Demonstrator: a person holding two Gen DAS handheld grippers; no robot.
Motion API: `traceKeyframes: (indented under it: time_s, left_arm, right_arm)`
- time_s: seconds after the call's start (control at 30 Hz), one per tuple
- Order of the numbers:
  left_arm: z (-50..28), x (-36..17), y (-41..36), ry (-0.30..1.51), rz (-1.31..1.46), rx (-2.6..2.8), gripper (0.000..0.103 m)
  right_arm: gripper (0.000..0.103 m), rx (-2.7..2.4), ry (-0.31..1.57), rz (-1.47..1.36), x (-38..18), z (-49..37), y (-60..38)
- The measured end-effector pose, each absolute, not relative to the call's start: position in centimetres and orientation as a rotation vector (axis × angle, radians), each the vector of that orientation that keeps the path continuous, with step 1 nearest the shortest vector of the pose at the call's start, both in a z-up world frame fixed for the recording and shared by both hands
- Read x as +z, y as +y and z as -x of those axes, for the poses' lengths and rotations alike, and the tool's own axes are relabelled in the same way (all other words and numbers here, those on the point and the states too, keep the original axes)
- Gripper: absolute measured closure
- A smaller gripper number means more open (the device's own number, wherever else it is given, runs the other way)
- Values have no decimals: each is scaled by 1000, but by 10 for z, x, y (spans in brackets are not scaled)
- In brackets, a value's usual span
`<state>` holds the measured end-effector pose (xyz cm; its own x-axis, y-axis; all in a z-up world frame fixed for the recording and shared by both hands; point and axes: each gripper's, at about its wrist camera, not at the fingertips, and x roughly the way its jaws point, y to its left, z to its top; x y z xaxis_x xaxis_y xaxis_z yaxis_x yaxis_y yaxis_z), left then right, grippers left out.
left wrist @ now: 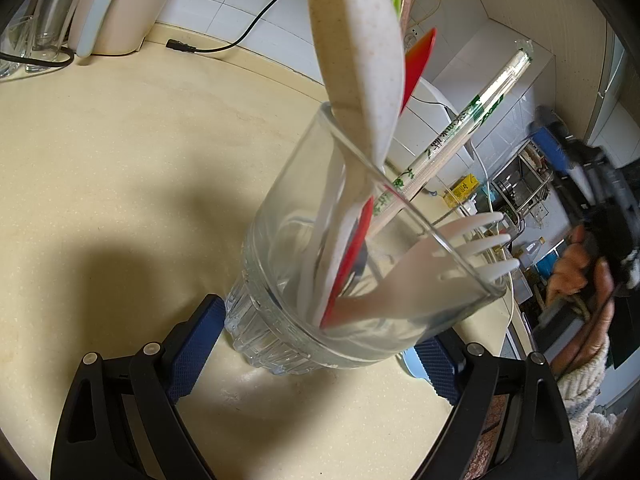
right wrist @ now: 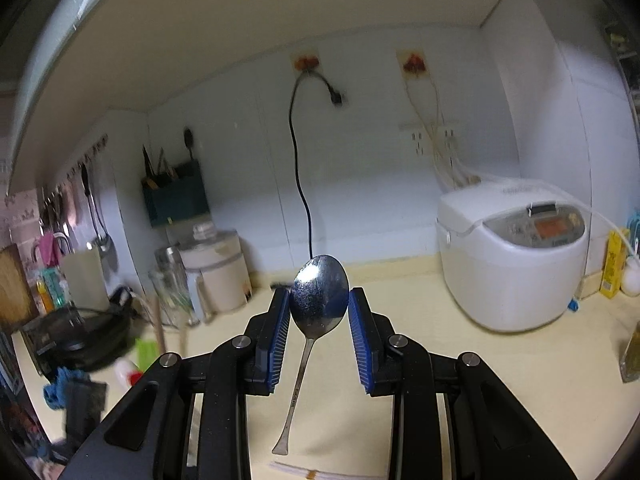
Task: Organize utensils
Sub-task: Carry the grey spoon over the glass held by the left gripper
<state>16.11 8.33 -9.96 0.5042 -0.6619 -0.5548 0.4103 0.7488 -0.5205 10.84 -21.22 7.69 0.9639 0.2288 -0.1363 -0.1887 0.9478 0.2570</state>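
In the left wrist view a clear glass (left wrist: 288, 280) stands tilted on the cream counter (left wrist: 100, 160). My left gripper (left wrist: 320, 328) is shut on its ribbed base, one blue pad on each side. The glass holds a beige speckled spoon (left wrist: 356, 52), a red utensil (left wrist: 418, 60), wrapped chopsticks (left wrist: 464, 128) and a white plastic fork (left wrist: 472, 244). In the right wrist view my right gripper (right wrist: 319, 300) is shut on the bowl of a metal spoon (right wrist: 320, 292), whose handle hangs down between the fingers above the counter. At the right edge of the left wrist view a person's hand (left wrist: 580, 272) holds that gripper.
A white rice cooker (right wrist: 512, 256) sits at the right on the counter, with a yellow carton (right wrist: 614, 264) beside it. A beige appliance (right wrist: 216, 272), tall glasses (right wrist: 172, 288) and a dark pan (right wrist: 92, 328) crowd the left. A black power cord (left wrist: 208, 46) lies near the wall.
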Motion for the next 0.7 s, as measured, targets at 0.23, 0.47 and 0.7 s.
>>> traceKeyframes:
  time_s: [0.23, 0.47, 0.7]
  left_arm:
    - [-161, -100, 83, 812, 343, -662, 11]
    - [-161, -100, 83, 812, 343, -663, 11]
    - [-161, -100, 84, 812, 343, -663, 11]
  right_arm:
    - [73, 166, -8, -168, 126, -65, -206]
    - [73, 340, -80, -245, 170, -55, -193]
    - [73, 444, -65, -305, 175, -79, -168]
